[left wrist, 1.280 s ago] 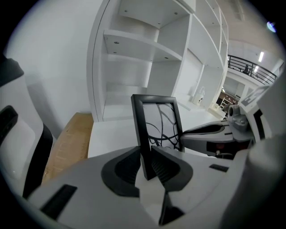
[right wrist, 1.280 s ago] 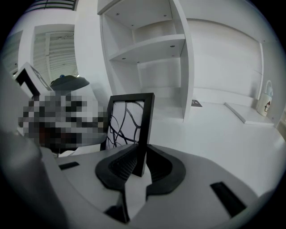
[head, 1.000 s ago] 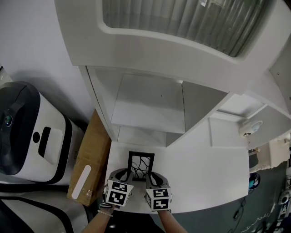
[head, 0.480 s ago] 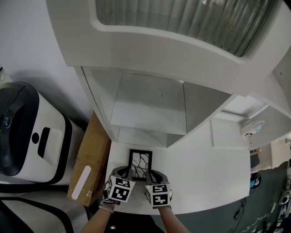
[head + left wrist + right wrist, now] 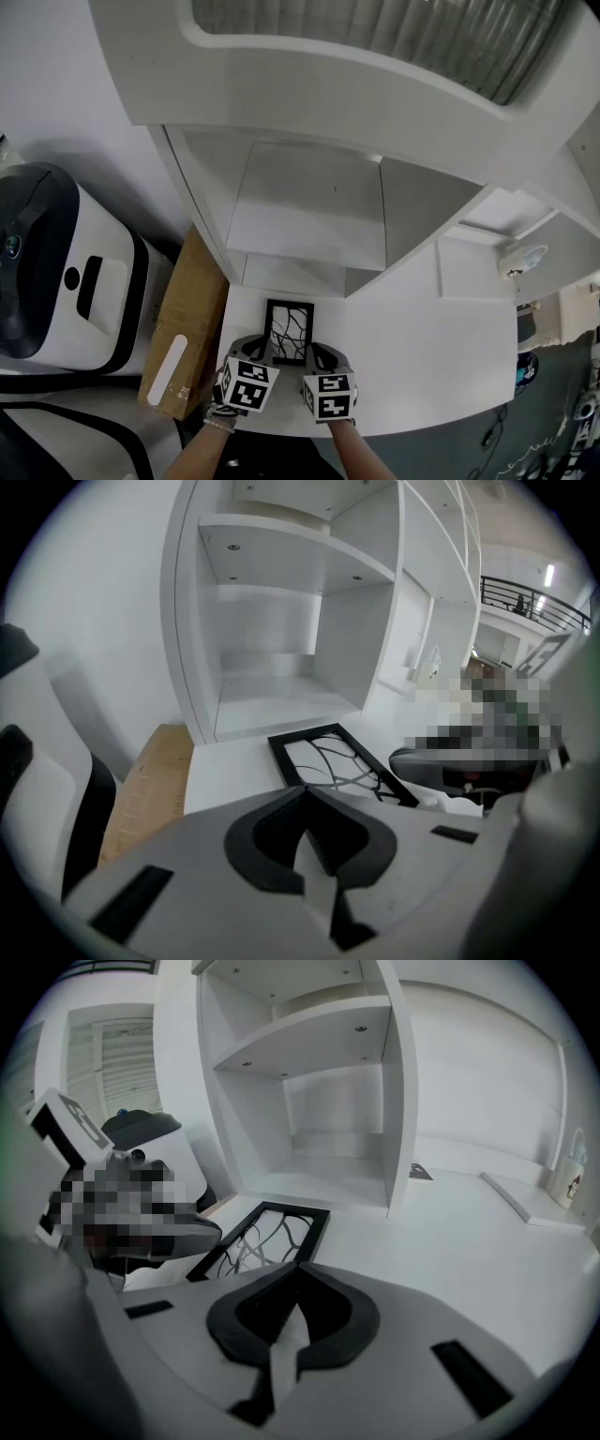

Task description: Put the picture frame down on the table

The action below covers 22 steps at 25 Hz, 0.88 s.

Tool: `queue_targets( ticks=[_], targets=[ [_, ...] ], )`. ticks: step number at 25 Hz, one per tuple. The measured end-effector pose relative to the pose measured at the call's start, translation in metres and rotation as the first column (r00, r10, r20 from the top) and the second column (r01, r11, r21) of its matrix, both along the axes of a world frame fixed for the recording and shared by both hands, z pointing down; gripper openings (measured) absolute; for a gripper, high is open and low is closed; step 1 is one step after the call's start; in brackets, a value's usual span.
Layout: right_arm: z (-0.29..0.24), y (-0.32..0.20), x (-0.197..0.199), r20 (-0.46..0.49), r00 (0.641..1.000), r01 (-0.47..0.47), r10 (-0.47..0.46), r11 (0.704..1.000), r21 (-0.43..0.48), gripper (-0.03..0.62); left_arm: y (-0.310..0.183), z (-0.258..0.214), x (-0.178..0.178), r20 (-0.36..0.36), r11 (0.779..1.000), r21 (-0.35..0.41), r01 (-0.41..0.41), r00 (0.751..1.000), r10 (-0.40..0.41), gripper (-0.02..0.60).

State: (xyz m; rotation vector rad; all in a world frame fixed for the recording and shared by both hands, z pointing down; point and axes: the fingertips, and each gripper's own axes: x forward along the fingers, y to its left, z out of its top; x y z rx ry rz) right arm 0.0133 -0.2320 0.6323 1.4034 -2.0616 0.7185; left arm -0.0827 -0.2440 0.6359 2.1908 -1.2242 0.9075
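The picture frame (image 5: 288,332), black with a branching line pattern, lies flat on the white table (image 5: 422,375) in front of the shelf unit. My left gripper (image 5: 257,349) is just left of its near end and is shut with nothing in it. My right gripper (image 5: 322,354) is just right of that end; its jaws have just been closing and nothing is between them. In the left gripper view the frame (image 5: 328,761) lies ahead and right of the shut gripper (image 5: 302,791). In the right gripper view the frame (image 5: 267,1237) lies ahead and left of the shut gripper (image 5: 298,1266).
An open white shelf unit (image 5: 309,216) rises behind the frame. A cardboard box (image 5: 183,337) leans off the table's left edge, next to a white and black appliance (image 5: 56,272). A small white object (image 5: 520,258) sits on a ledge at the right.
Both grippers' jaws have closed beside the frame's near end. The frame has stayed flat on the table. The head view has shifted slightly.
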Motion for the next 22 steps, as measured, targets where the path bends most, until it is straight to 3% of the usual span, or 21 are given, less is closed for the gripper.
queue_targets(
  ticks=[12, 22],
  targets=[
    [-0.062, 0.0, 0.005, 0.046, 0.999, -0.032, 0.024, 0.985, 0.168, 0.002, -0.004, -0.068, -0.005, -0.067, 0.984, 0.177, 0.022, 0.998, -0.011, 0.002],
    [-0.144, 0.01, 0.003, 0.086, 0.996, -0.008, -0.023, 0.938, 0.347, 0.002, 0.008, -0.153, 0.002, -0.107, 0.932, 0.363, -0.01, 0.993, 0.053, 0.002]
  ],
)
